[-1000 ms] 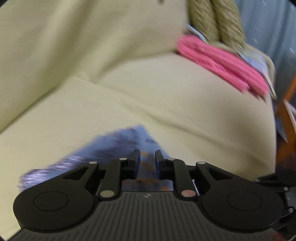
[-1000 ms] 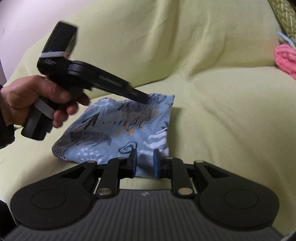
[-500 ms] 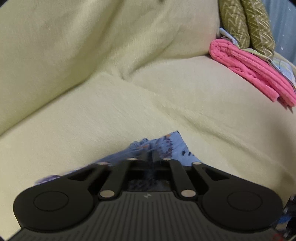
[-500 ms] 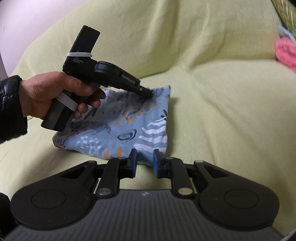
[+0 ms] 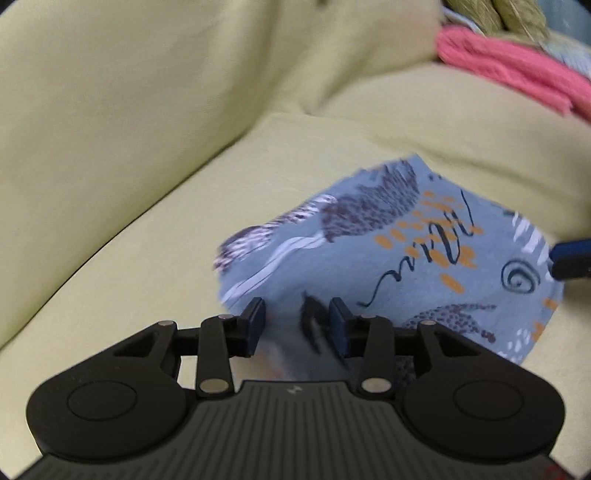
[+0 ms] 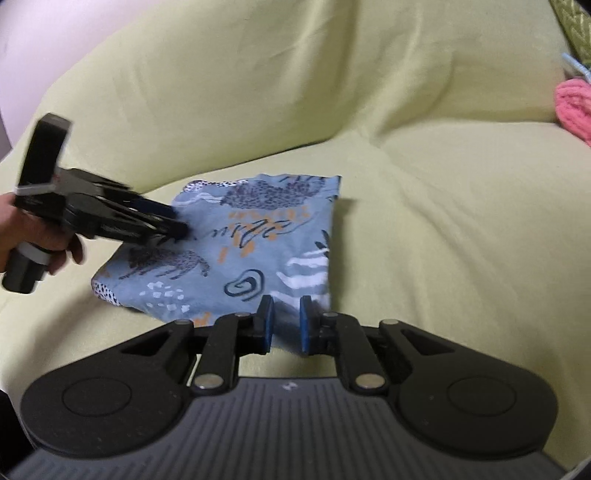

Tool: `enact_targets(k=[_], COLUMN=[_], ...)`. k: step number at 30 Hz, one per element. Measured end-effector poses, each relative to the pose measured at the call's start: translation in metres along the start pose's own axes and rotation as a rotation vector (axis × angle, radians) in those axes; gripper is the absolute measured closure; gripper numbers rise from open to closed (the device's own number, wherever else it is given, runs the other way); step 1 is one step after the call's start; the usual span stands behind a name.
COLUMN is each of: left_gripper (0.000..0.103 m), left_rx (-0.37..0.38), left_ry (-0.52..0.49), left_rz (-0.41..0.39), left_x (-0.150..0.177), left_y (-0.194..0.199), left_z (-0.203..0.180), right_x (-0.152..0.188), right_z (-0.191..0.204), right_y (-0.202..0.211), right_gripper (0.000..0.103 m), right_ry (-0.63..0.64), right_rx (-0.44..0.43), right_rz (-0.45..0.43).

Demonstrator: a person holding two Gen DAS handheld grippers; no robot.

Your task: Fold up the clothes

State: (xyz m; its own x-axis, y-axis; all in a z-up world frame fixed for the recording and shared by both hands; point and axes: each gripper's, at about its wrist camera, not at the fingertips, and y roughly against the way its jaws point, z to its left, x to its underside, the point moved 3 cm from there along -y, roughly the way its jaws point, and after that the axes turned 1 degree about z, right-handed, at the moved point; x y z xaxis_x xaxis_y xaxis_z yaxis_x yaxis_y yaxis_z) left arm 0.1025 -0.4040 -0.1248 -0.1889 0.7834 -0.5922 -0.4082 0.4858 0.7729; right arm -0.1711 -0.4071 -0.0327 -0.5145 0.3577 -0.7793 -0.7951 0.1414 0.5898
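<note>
A folded blue patterned garment [image 6: 255, 251] lies flat on the yellow-green sofa seat; it also shows in the left wrist view [image 5: 388, 266]. My left gripper [image 5: 297, 321] is open just above the garment's left edge; in the right wrist view it [image 6: 177, 230] is blurred at that edge. My right gripper [image 6: 284, 321] is open with a narrow gap, hovering at the garment's near right corner. Its fingertips [image 5: 569, 258] show at the right edge of the left wrist view.
The sofa backrest [image 6: 258, 92] rises behind the seat. A folded pink knit [image 5: 509, 81] lies at the right end of the sofa, also in the right wrist view [image 6: 576, 107], under olive patterned cushions [image 5: 517, 14].
My left gripper was shut on the garment's far edge half a second ago; it has let go, opened and pulled back to the left edge. The garment now lies flat. My right gripper barely moved.
</note>
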Motion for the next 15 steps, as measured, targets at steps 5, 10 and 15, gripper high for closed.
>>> enact_targets(k=[5,10,15], left_gripper=[0.058,0.056,0.055], left_rx=[0.064,0.024,-0.005], left_ry=[-0.056,-0.109,-0.054], left_rz=[-0.076,-0.055,-0.075], left_x=[0.02,0.057,0.063], left_y=[0.041,0.038,0.064], left_z=[-0.031,-0.039,-0.023], right_x=[-0.001,0.006,0.004], right_z=[0.023,0.032,0.034], right_y=[0.0,-0.02,-0.01], right_gripper=[0.086,0.09,0.09], right_ry=[0.062,0.089,0.094], right_rx=[-0.028,-0.011,0.021], right_rz=[-0.001,0.073,0.077])
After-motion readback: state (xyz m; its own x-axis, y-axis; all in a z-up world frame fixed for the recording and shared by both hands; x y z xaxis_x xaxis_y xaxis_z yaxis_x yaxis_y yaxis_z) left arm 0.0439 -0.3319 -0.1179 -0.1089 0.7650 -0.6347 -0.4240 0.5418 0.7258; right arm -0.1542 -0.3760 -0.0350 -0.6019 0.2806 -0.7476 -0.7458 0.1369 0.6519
